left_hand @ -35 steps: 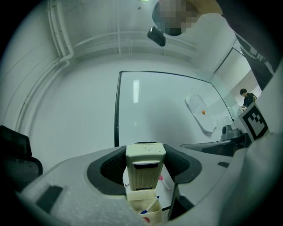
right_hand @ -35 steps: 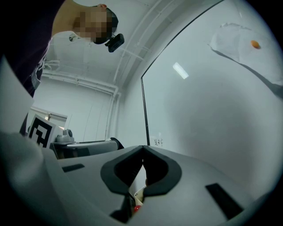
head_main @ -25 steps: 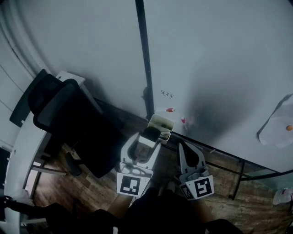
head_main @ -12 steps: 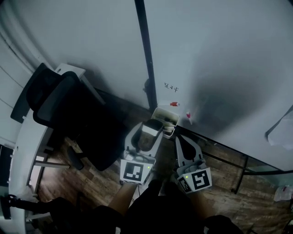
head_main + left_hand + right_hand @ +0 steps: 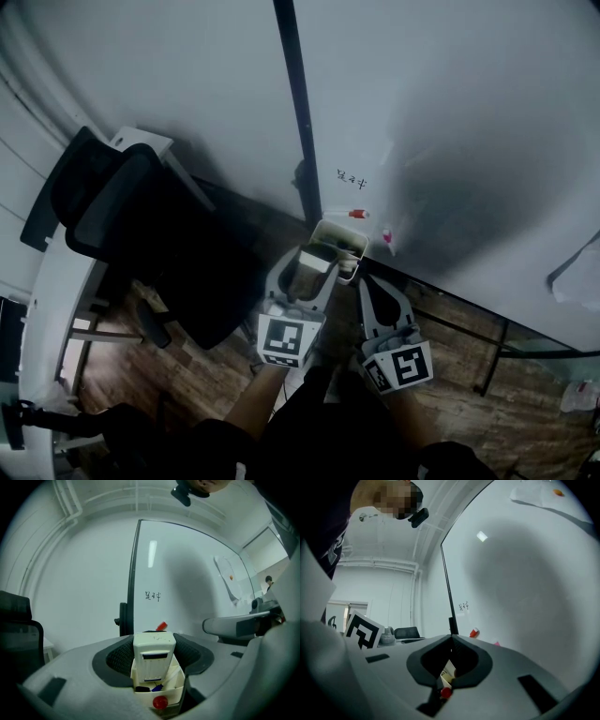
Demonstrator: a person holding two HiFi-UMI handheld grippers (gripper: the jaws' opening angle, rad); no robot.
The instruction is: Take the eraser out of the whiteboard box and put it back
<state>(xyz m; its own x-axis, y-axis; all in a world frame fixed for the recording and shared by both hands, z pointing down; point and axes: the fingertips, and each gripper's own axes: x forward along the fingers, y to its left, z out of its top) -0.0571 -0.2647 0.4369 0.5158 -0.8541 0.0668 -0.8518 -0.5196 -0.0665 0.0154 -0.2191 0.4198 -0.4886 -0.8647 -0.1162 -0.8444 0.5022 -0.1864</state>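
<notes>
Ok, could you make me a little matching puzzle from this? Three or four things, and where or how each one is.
Things:
1. eraser
2. right hand-held gripper
3. office chair
4. small red piece

Places or states:
A. black, left of the whiteboard
B. jaws together, holding nothing
C. stuck on the whiteboard, near the whiteboard box
D. clamped in the left hand-held gripper

Pairs: 1-D, 2-B, 3-A, 4-C

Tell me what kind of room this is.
Probably an office or meeting room: a large whiteboard with a box mounted on it, a black office chair beside it, and a wood floor.
</notes>
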